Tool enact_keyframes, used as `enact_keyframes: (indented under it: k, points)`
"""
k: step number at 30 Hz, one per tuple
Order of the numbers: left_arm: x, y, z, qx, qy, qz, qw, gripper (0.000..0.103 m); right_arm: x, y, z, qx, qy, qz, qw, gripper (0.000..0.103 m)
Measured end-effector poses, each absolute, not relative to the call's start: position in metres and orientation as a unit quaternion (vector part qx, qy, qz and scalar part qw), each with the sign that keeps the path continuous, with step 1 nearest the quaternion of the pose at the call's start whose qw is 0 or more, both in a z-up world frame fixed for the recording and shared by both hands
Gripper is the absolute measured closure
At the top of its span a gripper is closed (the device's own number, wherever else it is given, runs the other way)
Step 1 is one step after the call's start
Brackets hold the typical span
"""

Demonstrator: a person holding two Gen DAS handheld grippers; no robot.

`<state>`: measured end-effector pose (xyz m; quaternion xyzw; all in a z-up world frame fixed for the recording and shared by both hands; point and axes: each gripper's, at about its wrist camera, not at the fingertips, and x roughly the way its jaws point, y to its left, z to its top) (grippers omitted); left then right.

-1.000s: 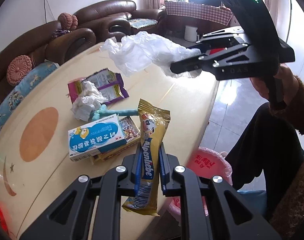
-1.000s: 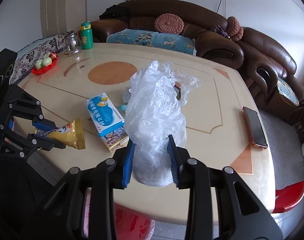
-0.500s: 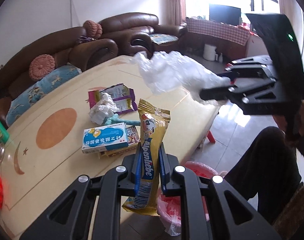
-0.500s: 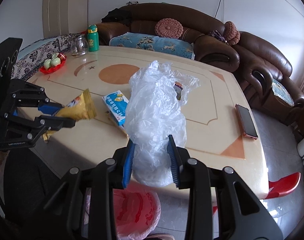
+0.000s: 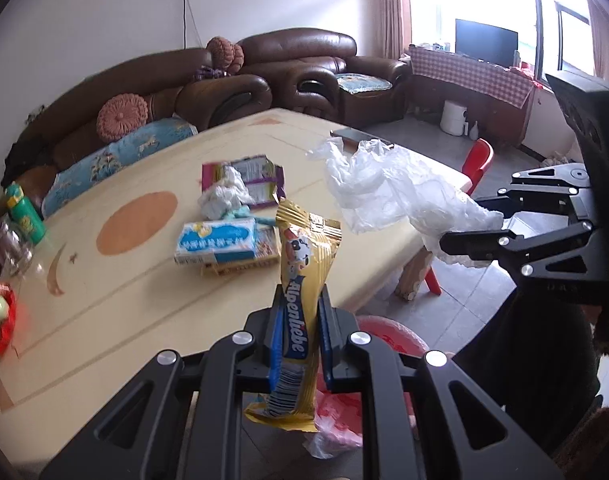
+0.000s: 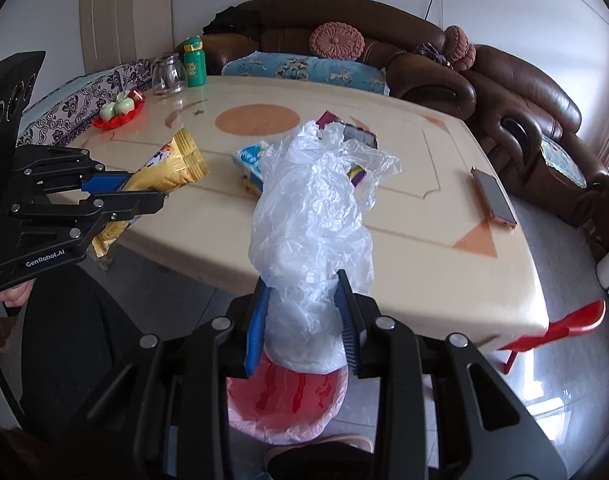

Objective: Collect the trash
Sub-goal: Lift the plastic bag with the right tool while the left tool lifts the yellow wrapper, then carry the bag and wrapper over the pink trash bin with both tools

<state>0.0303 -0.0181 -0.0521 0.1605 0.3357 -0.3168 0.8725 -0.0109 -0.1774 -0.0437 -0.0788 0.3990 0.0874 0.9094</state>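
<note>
left gripper [image 5: 300, 344] tilted down, pinching yellow candy wrapper [image 5: 300, 300] | right gripper [image 6: 304, 320] tilted down, clamping white plastic bag [image 6: 312, 216] | red-lined bin [image 6: 288, 400] below, 6 o'clock | table [image 6: 424, 248] beyond, blue box [image 5: 216, 240] at 11 o'clock

Both grippers matte black, silver screws, blue pads. Left gripper [image 6: 144, 196] reads "GenRobot.AI" on its side. Person beside the table [image 6: 444, 248]: black trousers, fuzzy brown sleeves.

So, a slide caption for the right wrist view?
Right gripper holds crumpled plastic bag over the red bin.
</note>
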Motion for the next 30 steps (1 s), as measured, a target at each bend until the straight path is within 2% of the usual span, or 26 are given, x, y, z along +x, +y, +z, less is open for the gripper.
enact_keyframes:
  k: [16,30]
  points:
    - [0.009,-0.026,-0.109,0.096,0.414,-0.269,0.864,0.088,-0.052,-0.173,-0.079,-0.060,0.438,0.077,0.894,0.071]
    - [-0.002,-0.043,-0.166,0.089,0.478,-0.262,0.834,0.088,-0.057,-0.179,-0.129,-0.043,0.487,0.075,0.869,0.071]
